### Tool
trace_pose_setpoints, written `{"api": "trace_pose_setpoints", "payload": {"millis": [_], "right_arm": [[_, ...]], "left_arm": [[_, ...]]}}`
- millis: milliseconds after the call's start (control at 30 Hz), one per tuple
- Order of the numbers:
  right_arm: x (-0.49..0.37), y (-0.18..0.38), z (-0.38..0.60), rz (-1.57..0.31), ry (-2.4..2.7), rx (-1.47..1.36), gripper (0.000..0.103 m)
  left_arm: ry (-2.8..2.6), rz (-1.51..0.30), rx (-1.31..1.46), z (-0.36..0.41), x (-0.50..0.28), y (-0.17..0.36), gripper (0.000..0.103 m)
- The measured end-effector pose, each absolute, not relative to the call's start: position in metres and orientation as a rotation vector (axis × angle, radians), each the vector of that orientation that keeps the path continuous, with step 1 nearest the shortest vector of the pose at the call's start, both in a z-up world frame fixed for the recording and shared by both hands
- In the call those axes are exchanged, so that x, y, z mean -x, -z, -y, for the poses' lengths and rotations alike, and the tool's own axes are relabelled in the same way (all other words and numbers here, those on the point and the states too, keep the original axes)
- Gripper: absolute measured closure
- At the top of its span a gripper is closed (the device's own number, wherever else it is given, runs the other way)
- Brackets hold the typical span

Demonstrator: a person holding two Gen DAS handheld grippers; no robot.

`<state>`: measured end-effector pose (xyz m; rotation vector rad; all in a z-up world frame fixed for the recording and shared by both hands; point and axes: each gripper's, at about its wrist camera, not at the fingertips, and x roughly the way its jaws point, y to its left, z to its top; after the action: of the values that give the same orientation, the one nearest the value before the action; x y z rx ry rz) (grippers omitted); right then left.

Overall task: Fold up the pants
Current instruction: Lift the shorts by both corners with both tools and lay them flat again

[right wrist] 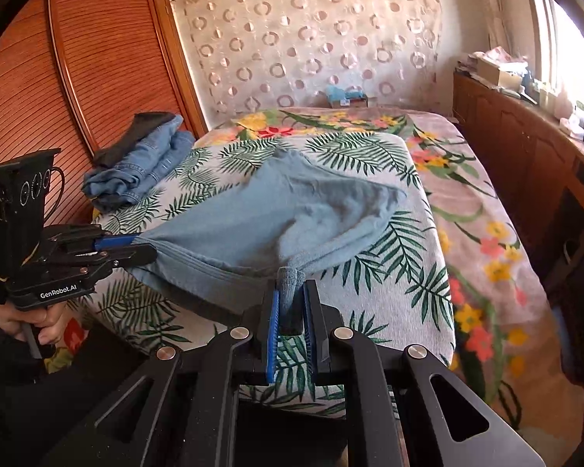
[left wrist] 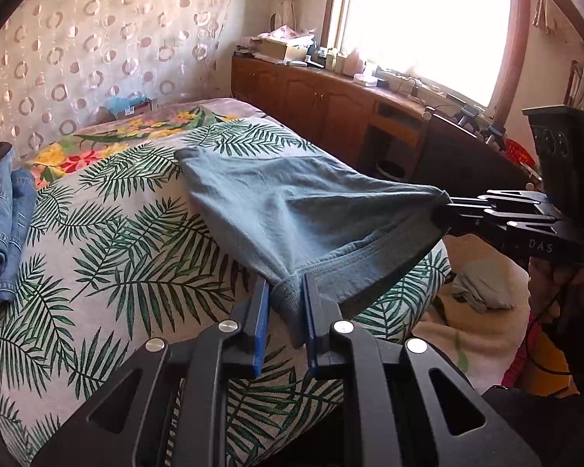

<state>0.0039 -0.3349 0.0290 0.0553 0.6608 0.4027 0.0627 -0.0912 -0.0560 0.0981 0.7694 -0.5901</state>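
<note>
The blue-grey pants (left wrist: 276, 202) lie on the palm-leaf bed cover (left wrist: 109, 233), their near edge lifted and stretched between both grippers. My left gripper (left wrist: 286, 286) is shut on one corner of the hem. My right gripper (left wrist: 442, 210) is shut on the other corner, off the bed's right side. In the right wrist view, the pants (right wrist: 292, 202) stretch from my right gripper (right wrist: 291, 288) to my left gripper (right wrist: 144, 245), which a hand holds at the left. The far end rests flat on the bed.
A pile of folded blue jeans (right wrist: 144, 163) sits at the bed's far left, by a wooden wardrobe (right wrist: 78, 70). A wooden cabinet (left wrist: 323, 105) with clutter runs under the window. A floral blanket (right wrist: 486, 233) covers the bed's right side.
</note>
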Motion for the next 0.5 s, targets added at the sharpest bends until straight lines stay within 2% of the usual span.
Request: {"api": "trace_pose_setpoints", "payload": {"millis": [200, 500], "right_arm": [[-0.006, -0.048, 0.333, -0.619, -0.431, -0.055, 0.092], [-0.013, -0.107, 0.317, -0.481, -0.466, 0.001, 0.092]], "left_arm": [[0.583, -0.742, -0.061, 0.082, -0.067, 0.038, 0.089], [0.555, -0.610, -0.091, 0.071, -0.076, -0.031, 0.092]]}}
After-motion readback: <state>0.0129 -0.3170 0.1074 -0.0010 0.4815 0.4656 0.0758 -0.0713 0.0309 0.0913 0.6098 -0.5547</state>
